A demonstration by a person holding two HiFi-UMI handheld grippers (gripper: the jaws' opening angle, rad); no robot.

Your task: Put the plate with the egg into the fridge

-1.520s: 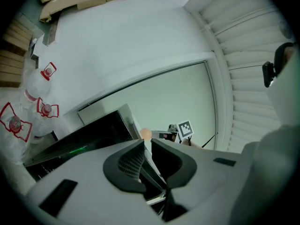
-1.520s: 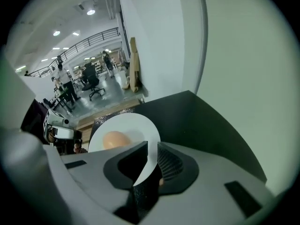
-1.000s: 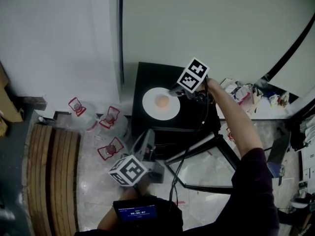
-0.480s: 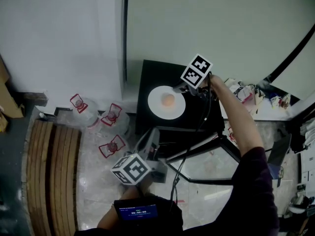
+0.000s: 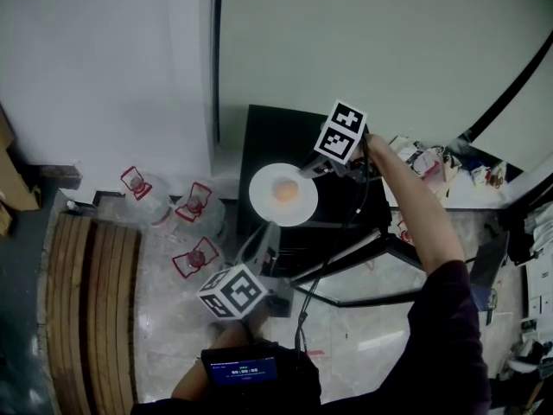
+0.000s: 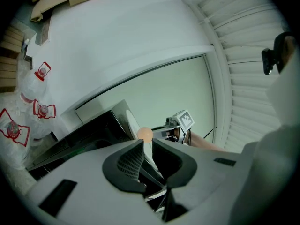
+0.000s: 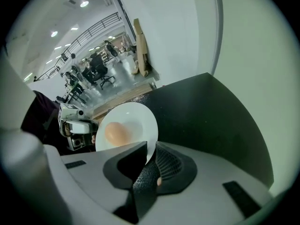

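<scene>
A white plate (image 5: 275,206) with a brown egg (image 5: 285,191) on it hangs over the front left part of the black fridge (image 5: 350,199). My right gripper (image 5: 309,169) is shut on the plate's right rim. In the right gripper view the rim of the plate (image 7: 136,118) runs between the jaws of the right gripper (image 7: 149,150), with the egg (image 7: 117,132) just beyond. The fridge's glass door (image 5: 371,288) stands open. My left gripper (image 5: 266,242) is low in front of the fridge, jaws shut (image 6: 147,146); whether it grips anything I cannot tell.
Three water bottles with red handles (image 5: 197,206) stand on the floor left of the fridge, beside a wooden pallet (image 5: 91,309). Clutter lies on a surface (image 5: 432,164) right of the fridge. A white wall rises behind it.
The plate has shifted left and toward the fridge's front edge with the right gripper, and now overhangs that edge. The left gripper has stayed where it was.
</scene>
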